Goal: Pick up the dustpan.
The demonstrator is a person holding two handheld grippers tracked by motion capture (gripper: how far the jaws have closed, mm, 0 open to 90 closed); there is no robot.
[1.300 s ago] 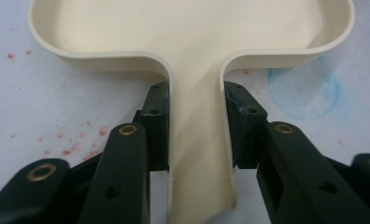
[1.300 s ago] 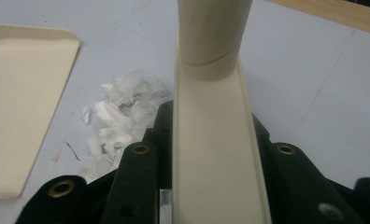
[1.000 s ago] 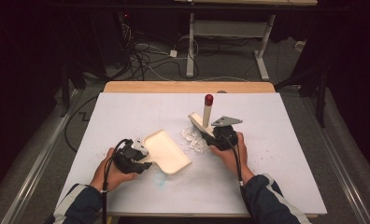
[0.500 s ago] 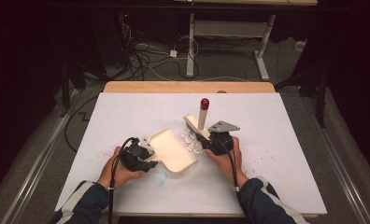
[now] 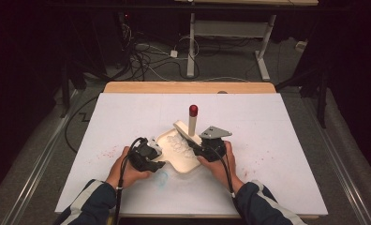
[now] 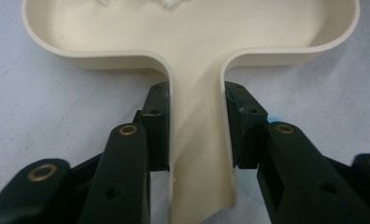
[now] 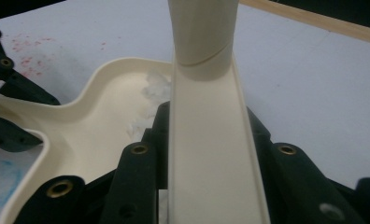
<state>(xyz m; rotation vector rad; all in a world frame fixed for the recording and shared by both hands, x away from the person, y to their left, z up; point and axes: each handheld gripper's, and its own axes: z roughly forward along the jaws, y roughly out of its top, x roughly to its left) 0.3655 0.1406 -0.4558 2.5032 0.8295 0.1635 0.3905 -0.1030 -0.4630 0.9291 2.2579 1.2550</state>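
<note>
Dustpan and brush held together near the middle of the white table.

At the near edge of the table (image 5: 286, 187) the person's sleeves come in, cut off by the frame. The left gripper (image 5: 148, 157) is pinching the dustpan (image 5: 181, 154) by its narrow handle, pads (image 6: 157, 126) pressed on both sides. Just to the right, the right gripper (image 5: 200, 150) is clamped on the cream brush (image 5: 192, 123), whose red-tipped handle stands up toward the far side; its bristle end is hidden behind the gripper. The dustpan lies left of the brush, touching it, with a small heap of white scraps (image 5: 176, 143) inside, blurred and hard to make out. Bare white surface lies open all round, widest on the right and far sides; faint red specks (image 5: 108, 152) mark the left part. Beyond the far wooden edge, cables (image 5: 146, 51) and table legs sit in the dark.
</note>
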